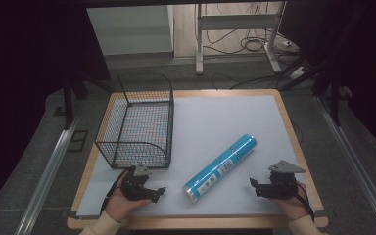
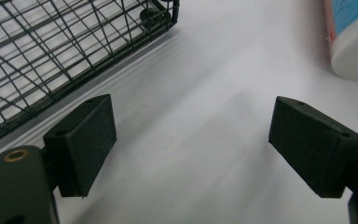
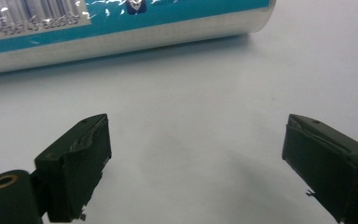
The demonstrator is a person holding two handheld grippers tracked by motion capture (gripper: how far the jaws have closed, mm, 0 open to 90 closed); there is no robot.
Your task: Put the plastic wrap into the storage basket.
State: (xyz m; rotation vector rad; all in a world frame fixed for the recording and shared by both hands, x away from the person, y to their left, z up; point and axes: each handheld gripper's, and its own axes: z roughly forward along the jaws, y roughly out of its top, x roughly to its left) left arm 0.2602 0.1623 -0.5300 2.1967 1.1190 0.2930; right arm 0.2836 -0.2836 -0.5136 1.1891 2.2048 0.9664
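Under both of your hand-held grippers, the desk (image 1: 225,105) is spreading out as a pale sheet with a wooden rim showing at its edges, and it is carrying everything else.

Just ahead of your left hand-held gripper (image 1: 157,192), the black wire basket (image 1: 142,120) is standing upright on the far left part of the desk, with its near wall close to that gripper but not touching it. From the left gripper view the basket (image 2: 51,51) is sitting ahead and to the left of the jaws.

Between your two hand-held grippers, the blue roll (image 1: 221,168) is lying on its side, running diagonally from near your left hand-held gripper up and away toward the far right. Its white near end (image 2: 354,46) is showing ahead and to the right of the left jaws, well clear of them. In the right gripper view the roll (image 3: 121,28) is lying across the top, ahead of the jaws, with its barcode label facing up.

You are holding your left hand-held gripper low over the desk, pointing toward the roll, with its jaws spread wide and nothing between them but bare desk.

You are holding your right hand-held gripper (image 1: 252,184) on the other side of the roll, pointing left toward it, jaws likewise wide apart and gripping nothing.
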